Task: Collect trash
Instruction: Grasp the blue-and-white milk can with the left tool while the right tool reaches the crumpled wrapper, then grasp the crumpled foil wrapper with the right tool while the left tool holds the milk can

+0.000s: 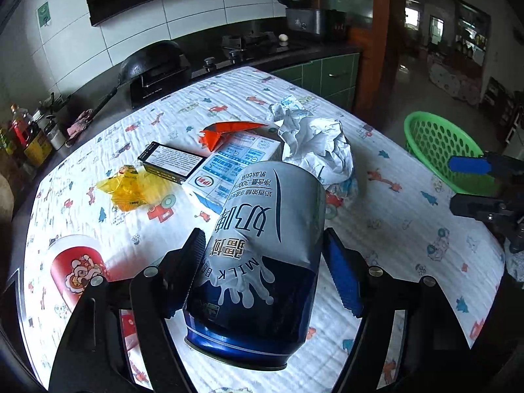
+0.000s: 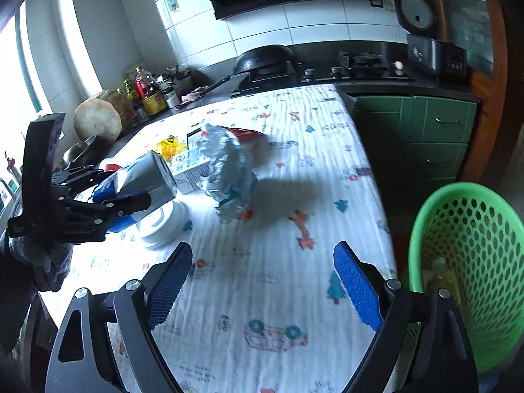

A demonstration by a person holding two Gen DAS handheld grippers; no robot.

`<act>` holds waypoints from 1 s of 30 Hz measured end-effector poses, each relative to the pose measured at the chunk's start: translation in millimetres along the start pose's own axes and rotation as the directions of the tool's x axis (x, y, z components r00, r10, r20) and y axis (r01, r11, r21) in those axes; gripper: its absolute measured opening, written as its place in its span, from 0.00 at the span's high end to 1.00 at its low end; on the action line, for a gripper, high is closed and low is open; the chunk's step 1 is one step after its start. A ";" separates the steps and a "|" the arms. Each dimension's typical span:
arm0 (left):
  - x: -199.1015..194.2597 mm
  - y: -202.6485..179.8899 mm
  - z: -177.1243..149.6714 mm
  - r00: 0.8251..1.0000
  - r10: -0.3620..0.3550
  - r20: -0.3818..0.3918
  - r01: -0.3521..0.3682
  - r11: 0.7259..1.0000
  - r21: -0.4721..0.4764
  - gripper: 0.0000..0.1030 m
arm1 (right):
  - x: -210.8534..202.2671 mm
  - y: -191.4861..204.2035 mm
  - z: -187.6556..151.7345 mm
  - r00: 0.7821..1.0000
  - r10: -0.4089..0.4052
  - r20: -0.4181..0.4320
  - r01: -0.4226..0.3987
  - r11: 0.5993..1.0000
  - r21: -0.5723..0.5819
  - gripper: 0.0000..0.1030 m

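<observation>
- The blue and white milk can (image 1: 262, 262) sits tilted between the pads of the left tongs (image 1: 262, 271), which are clamped on its sides and hold it above the surface (image 1: 409, 229).
- The right tongs (image 2: 262, 281) stand wide apart and empty over the surface, beside the green basket (image 2: 475, 262).
- Crumpled white paper (image 1: 314, 150), a milk carton (image 1: 229, 167) and a yellow wrapper (image 1: 134, 186) lie on the surface.

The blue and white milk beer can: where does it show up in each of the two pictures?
Left wrist view: the can fills the lower centre, clamped in the left gripper.
Right wrist view: the can sits at mid-left, held above the table.
Shared landmark: the crumpled white paper just beyond it.
</observation>
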State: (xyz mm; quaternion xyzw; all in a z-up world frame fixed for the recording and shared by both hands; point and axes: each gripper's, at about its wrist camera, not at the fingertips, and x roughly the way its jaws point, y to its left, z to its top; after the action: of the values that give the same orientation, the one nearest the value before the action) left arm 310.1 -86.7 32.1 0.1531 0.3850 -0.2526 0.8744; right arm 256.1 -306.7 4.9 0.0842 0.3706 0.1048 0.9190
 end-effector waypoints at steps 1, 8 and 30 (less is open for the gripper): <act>-4.0 3.3 -1.2 1.000 0.000 0.006 0.000 1.000 -0.010 0.30 | 3.9 2.4 3.5 1.000 0.008 -0.001 -0.008 1.000 -0.007 0.17; -23.3 22.6 -7.1 0.999 -0.005 0.038 0.007 0.998 -0.061 0.31 | 42.7 12.9 33.4 1.000 0.001 -0.016 -0.002 0.999 -0.048 0.17; -13.6 47.2 -16.3 0.998 -0.044 0.048 0.049 0.991 -0.123 0.31 | 162.1 -12.1 74.6 0.981 -0.090 -0.174 0.091 0.996 0.000 0.13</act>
State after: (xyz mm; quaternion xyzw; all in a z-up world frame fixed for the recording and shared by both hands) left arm 319.0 -35.9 35.0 0.0837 0.3835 -0.2519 0.8846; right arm 423.9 -282.7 -52.4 0.0614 0.4531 0.0683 0.8867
